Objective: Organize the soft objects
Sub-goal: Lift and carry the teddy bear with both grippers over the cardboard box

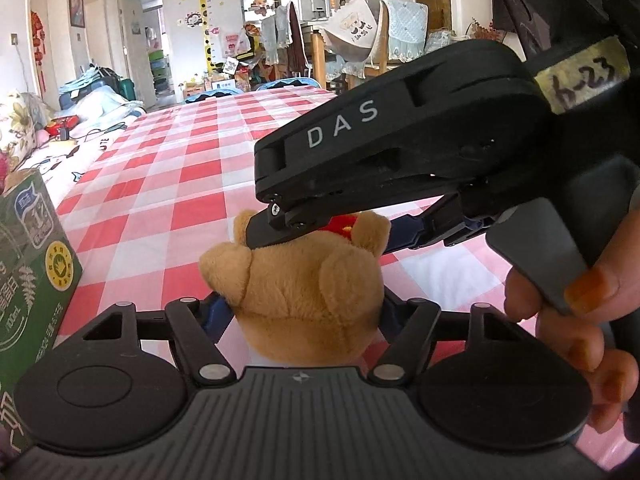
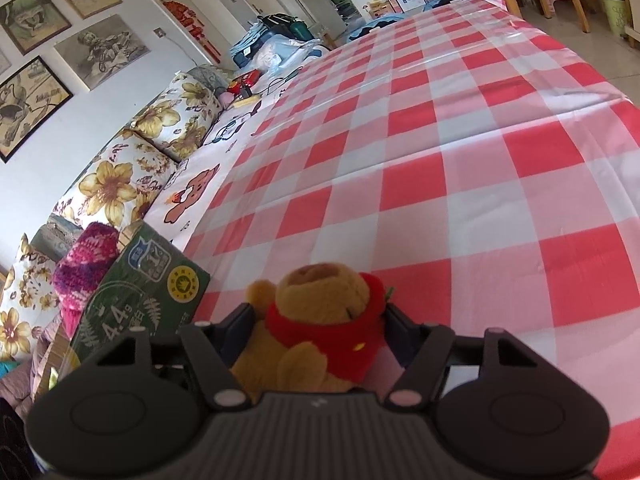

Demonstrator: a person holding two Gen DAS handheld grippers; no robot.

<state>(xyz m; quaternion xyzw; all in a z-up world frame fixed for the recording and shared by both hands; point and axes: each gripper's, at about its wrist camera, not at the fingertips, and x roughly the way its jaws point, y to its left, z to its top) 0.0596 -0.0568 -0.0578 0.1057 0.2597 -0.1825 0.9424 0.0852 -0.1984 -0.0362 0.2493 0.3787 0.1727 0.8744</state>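
A tan plush bear [image 1: 308, 296] with a red shirt sits between the fingers of my left gripper [image 1: 302, 312], which is shut on its lower body. In the right wrist view the same bear [image 2: 320, 328] fills the gap of my right gripper [image 2: 320, 332], which is shut on its red-shirted torso. The right gripper also shows in the left wrist view [image 1: 320, 224], coming in from the right over the bear's head. A green carton box [image 2: 136, 304] stands at the left with a pink knitted soft item [image 2: 84, 276] in it.
The red and white checked tablecloth [image 2: 460, 168] covers the table ahead. The green box also shows at the left edge of the left wrist view [image 1: 32, 264]. A flowered sofa [image 2: 132, 160] runs along the table's left side. Chairs and clutter stand at the far end.
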